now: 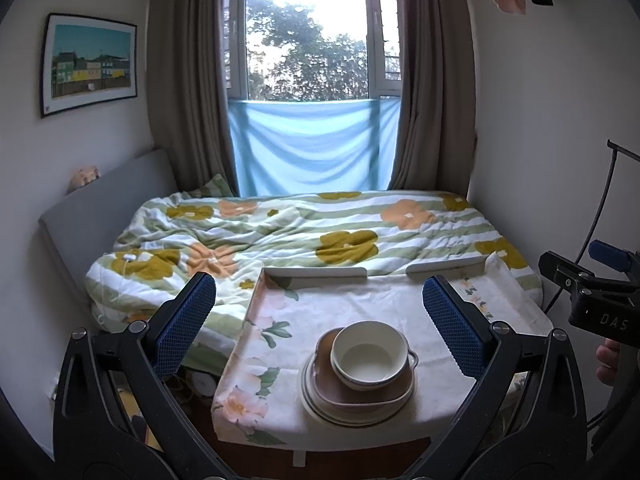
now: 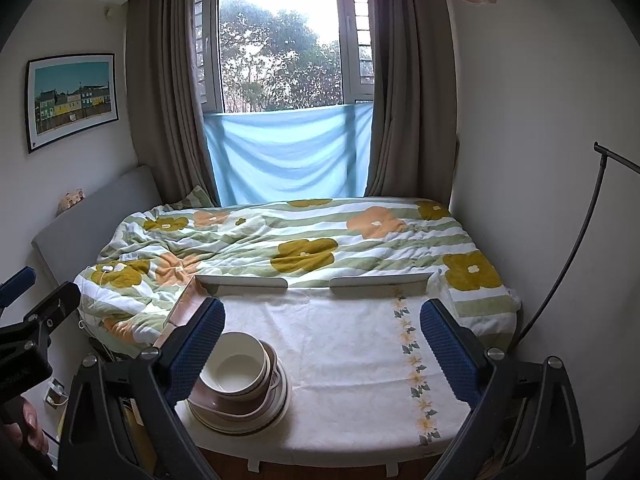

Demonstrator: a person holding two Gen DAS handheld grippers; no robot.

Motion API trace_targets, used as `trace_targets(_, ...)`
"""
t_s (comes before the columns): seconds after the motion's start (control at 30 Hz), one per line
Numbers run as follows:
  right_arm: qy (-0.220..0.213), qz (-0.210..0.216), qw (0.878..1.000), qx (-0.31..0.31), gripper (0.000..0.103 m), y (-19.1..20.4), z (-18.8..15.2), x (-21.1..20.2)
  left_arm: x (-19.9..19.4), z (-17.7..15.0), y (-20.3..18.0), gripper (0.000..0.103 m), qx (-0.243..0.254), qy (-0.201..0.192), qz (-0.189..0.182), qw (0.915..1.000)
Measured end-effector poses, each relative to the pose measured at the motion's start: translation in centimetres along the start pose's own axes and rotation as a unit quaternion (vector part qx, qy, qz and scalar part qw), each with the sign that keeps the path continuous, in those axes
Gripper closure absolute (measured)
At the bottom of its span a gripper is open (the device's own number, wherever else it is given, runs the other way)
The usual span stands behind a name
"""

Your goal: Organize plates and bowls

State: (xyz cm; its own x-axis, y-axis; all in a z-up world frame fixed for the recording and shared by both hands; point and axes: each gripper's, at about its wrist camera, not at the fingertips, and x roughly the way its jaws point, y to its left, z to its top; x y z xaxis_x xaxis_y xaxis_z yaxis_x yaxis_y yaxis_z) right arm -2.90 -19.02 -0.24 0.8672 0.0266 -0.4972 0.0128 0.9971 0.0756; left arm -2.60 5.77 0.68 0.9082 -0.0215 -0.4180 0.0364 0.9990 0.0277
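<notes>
Sitting near the front edge of the cloth-covered table [image 1: 352,300] is a single stack of dishes: one cream bowl [image 1: 366,354] on top, one brown squarish dish [image 1: 360,392] beneath it, and at the bottom pale round plates [image 1: 320,406], seemingly two, though the rims overlap too closely to count surely. A small loop handle [image 1: 412,358] juts from the pile's right side.

The left gripper [image 1: 320,320] hangs above the table with its two blue-padded fingers [image 1: 184,320] spread wide, holding nothing, the stack showing between them. The right gripper [image 2: 322,344] is likewise wide apart and empty; in its view the bowl [image 2: 236,368] and stack lie just beside its left finger [image 2: 192,348], partly hidden by it.

Behind the table lies a bed with one floral quilt [image 1: 320,232], then a window [image 1: 308,32] hung with a blue cloth [image 1: 312,148], and one framed picture [image 1: 90,62] on the left wall.
</notes>
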Motion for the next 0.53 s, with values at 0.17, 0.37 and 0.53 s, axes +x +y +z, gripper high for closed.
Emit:
trace_targets(0.17,0.002,0.000,1.000,0.001,0.006,0.0,-0.2,0.4,-0.1,-0.2,0.3,0.000,-0.005,-0.013,0.003,0.9999)
trace_targets(0.37,0.007,-0.005,1.000,0.005,0.006,0.1,-0.7,1.3,0.3,-0.9,1.1,0.000,0.005,-0.029,0.030,0.9991)
trace_targets(0.53,0.016,-0.007,1.000,0.011,0.006,-0.2,-1.3,2.6,1.7,-1.4,0.7,0.000,0.006,-0.023,0.015,0.9996)
